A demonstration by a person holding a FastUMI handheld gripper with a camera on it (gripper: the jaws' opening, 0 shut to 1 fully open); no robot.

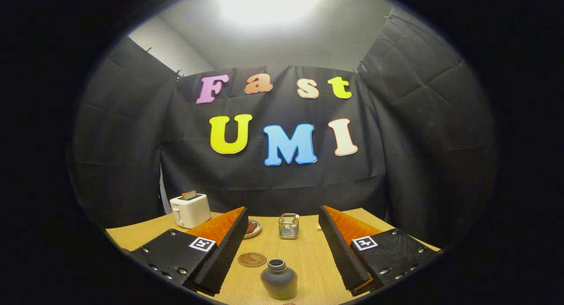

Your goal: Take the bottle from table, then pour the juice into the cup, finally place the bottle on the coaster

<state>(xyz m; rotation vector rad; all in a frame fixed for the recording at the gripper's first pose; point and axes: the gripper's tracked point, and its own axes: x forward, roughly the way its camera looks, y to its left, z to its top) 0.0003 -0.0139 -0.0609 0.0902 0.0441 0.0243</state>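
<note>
A small grey bottle (279, 279) with an open neck stands upright on the wooden table (304, 256), between my two fingers and near their bases. My gripper (283, 213) is open wide, with nothing touching either finger. A round brown coaster (252, 259) lies flat on the table just left of the bottle, close to the left finger. Farther ahead, between the fingertips, stands a small cup (288, 225) in a metal wire holder.
A white toaster (190, 210) with a slice of toast in it stands at the table's back left. A small plate (252, 228) with something dark red on it sits behind the left fingertip. The booth's black cloth wall closes off the table's far edge.
</note>
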